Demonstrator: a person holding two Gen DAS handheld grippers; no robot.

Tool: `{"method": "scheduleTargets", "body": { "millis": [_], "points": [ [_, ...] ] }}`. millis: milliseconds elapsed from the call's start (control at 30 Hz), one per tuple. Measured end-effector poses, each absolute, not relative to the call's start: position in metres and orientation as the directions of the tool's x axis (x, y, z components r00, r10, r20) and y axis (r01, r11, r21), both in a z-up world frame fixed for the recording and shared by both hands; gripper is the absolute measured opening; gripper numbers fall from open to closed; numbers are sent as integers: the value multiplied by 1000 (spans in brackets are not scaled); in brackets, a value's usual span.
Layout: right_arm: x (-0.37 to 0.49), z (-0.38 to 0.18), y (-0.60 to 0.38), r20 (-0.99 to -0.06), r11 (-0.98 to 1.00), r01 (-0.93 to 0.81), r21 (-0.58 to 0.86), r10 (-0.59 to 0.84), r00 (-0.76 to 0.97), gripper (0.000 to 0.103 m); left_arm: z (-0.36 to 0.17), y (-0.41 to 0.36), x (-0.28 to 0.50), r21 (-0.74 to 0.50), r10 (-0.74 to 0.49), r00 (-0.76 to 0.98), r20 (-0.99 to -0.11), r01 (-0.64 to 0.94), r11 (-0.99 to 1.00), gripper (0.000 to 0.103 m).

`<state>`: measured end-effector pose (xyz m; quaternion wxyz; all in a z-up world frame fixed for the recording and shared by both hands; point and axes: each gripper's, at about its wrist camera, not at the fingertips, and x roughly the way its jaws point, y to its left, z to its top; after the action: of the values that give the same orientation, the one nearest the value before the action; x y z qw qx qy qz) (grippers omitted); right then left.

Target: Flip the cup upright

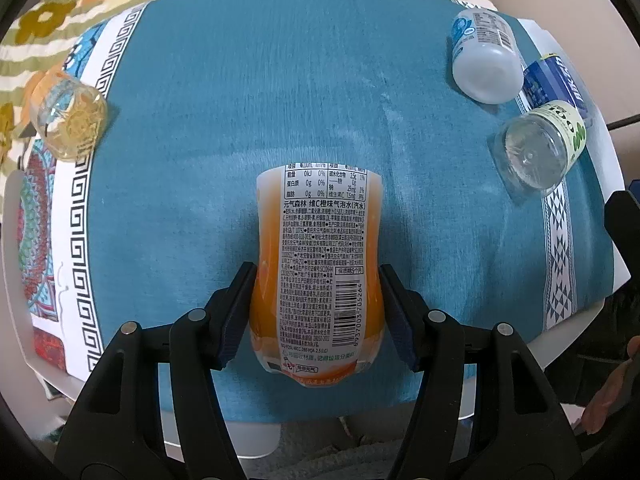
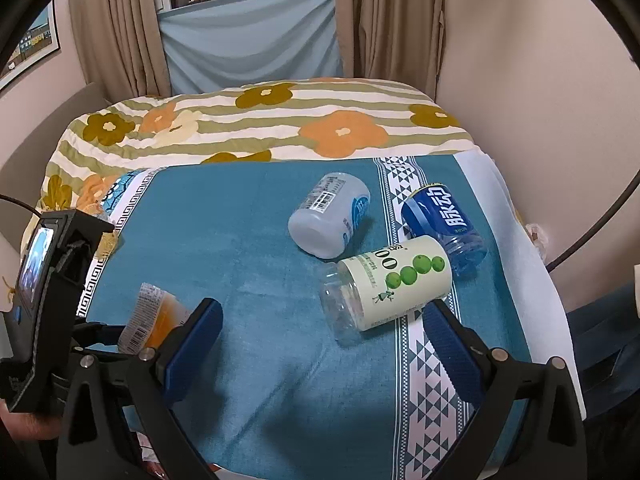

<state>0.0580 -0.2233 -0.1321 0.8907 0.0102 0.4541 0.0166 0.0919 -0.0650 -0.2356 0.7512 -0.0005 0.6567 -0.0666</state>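
The left hand-held gripper (image 1: 316,312) is clamped on the orange cup (image 1: 318,268), a cut-off soda bottle with a nutrition label, its blue pads pressed against either side of the body. From the right wrist view the orange cup (image 2: 150,320) sits tilted in that grip, low over the near left part of the teal cloth (image 2: 248,264), neither lying flat nor standing. I cannot tell whether it touches the cloth. So I would judge the flip as underway: the grasp is made, but the cup still has to be turned fully upright, set down and let go.

The right hand-held gripper (image 2: 324,340) has its jaws spread wide with nothing between them. It hovers over the cloth just in front of the green-dotted clear cup (image 2: 386,286), which lies on its side, near its right finger. Behind it the frosted white cup (image 2: 330,214) and the blue cup (image 2: 442,222) also lie tipped over, close together. A yellowish glass cup (image 1: 66,114) lies on its side at the far left edge of the cloth, well apart from the rest. If those count as well, most of the job remains.

The whole lot rests on a counter draped with the cloth, beside a flower-patterned quilt (image 2: 260,124).
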Motion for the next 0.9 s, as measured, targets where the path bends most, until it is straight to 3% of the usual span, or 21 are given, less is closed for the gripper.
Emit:
{"method": "scheduleTargets", "body": {
  "millis": [167, 233, 300, 633, 900],
  "points": [
    [57, -136, -225, -816, 999, -20, 40, 44, 576, 100, -238, -67, 94, -85, -97, 122, -988, 99, 991, 69],
    [56, -137, -225, -816, 999, -17, 36, 40, 576, 100, -239, -68, 97, -80, -91, 121, -989, 96, 992, 93],
    [56, -137, -226, -816, 999, -12, 38, 39, 576, 100, -237, -66, 97, -86, -98, 139, -985, 89, 992, 100],
    [55, -134, -228, -818, 999, 2, 42, 33, 574, 100, -229, -65, 98, -77, -91, 154, -984, 97, 992, 100],
    [67, -114, -220, -842, 992, -50, 116, 125, 526, 100, -190, -49, 87, -98, -117, 207, -971, 98, 990, 100]
  ]
}}
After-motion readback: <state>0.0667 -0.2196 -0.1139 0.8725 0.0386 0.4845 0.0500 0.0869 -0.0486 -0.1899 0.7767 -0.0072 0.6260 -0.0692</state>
